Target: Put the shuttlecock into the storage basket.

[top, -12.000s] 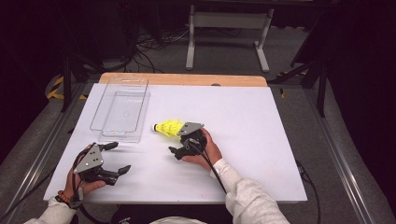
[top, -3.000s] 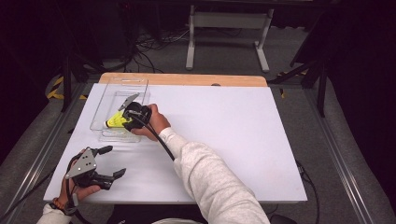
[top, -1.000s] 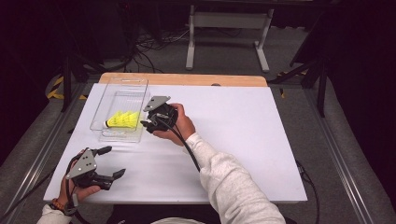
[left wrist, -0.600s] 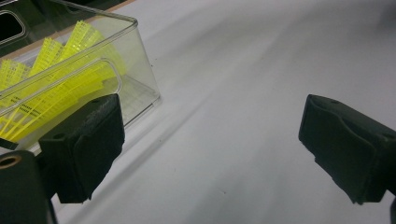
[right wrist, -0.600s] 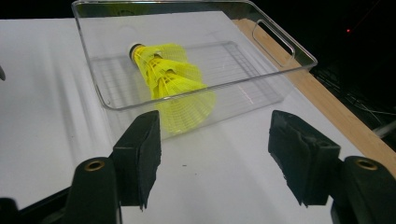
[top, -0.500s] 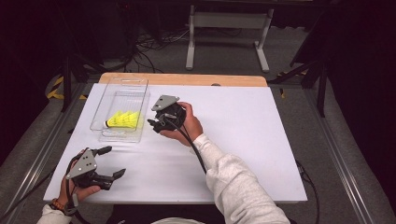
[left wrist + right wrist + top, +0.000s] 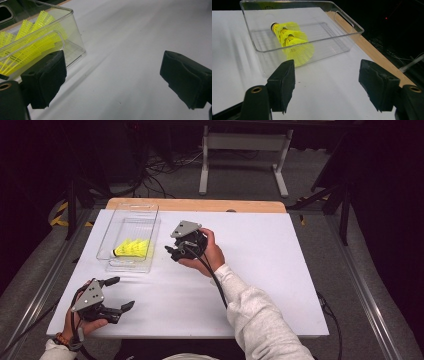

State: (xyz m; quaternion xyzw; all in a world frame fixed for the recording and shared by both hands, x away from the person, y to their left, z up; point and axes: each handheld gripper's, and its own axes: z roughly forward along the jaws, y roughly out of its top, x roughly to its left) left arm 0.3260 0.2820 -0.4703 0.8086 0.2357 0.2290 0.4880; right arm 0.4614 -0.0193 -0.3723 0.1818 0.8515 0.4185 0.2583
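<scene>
High view: the right tool (image 7: pixel 172 253) sits just outside the clear bin (image 7: pixel 150 210), the yellow shuttlecocks (image 7: pixel 131 248) lying inside it.
Nested as one stack, they lie on their side on the bin floor, straight ahead of the right tool, whose jaws have just been opening and stand apart with nothing between them, probably to let the stack go. The left tool (image 7: pixel 117 294), jaws wide and empty, idles on the desk (image 7: pixel 280 270), likely unneeded.

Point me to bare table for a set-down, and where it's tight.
Free: the white table top right of the right gripper, out to its right edge, and the strip between both grippers. Tight: the far-left corner, where the clear plastic tray holds the yellow shuttlecocks; the near-left corner, taken by the left gripper.
</scene>
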